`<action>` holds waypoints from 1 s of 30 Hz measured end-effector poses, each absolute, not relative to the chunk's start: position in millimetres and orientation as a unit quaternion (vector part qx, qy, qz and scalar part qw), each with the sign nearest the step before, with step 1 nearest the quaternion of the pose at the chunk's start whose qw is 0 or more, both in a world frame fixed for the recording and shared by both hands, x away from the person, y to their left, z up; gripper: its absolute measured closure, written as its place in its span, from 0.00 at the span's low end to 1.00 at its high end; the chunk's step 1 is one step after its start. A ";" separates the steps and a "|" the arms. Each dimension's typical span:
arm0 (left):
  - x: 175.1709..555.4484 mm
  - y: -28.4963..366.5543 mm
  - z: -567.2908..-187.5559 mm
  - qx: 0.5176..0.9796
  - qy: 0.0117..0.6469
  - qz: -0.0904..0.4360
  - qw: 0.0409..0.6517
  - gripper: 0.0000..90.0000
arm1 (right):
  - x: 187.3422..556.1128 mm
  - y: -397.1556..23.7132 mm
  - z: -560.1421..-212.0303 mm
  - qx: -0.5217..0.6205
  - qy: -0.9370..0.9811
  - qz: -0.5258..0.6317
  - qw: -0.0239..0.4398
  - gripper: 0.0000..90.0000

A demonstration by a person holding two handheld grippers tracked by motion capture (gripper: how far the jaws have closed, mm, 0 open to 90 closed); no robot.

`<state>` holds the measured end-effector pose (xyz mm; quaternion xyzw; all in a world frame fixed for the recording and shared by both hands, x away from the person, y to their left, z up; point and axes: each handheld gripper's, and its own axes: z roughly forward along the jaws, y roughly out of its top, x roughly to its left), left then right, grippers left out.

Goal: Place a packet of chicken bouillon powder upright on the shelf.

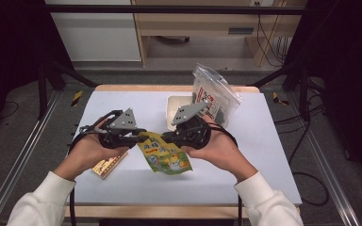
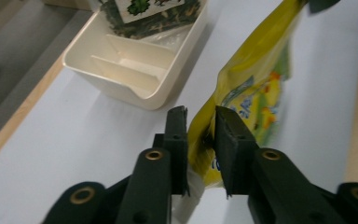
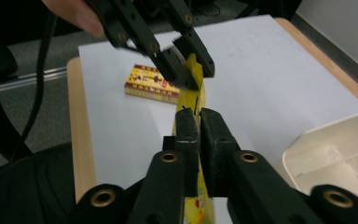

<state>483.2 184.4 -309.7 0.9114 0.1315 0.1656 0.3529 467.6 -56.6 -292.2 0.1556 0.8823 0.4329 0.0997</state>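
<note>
A yellow-green snack packet (image 1: 166, 156) hangs between my two grippers above the white table. My left gripper (image 1: 140, 137) is shut on the packet's left edge, and my right gripper (image 1: 166, 138) is shut on its top right edge. In the left gripper view the jaws (image 2: 200, 119) clamp a crumpled fold of the packet (image 2: 256, 84). In the right gripper view the jaws (image 3: 199, 116) pinch the thin edge of the packet (image 3: 195, 99), and the left gripper (image 3: 193, 70) holds the far end of it.
A cream divided tray (image 1: 172, 109) sits at the back of the table, with a clear bag of dark contents (image 1: 214, 96) standing in it. A small yellow and red box (image 1: 107, 165) lies near my left hand. The white table (image 1: 264, 155) has free room at right.
</note>
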 end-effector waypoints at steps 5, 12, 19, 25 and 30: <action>477.9 176.1 -307.5 0.914 0.111 0.153 0.359 0.89 | 469.8 -53.2 -311.1 0.155 0.894 0.411 0.086 0.88; 474.7 171.1 -306.7 0.915 0.104 0.155 0.357 0.88 | 477.0 -53.3 -325.0 0.167 0.894 0.408 0.082 0.93; 475.8 164.0 -307.8 0.912 0.110 0.168 0.357 0.81 | 479.7 -59.6 -323.7 0.181 0.890 0.413 0.068 1.00; 473.1 166.1 -301.3 0.899 0.143 0.202 0.362 0.46 | 487.7 -72.4 -327.3 0.215 0.878 0.425 0.040 1.00; 469.3 180.7 -294.4 0.878 0.178 0.228 0.381 0.31 | 491.6 -84.6 -332.2 0.254 0.862 0.439 0.023 1.00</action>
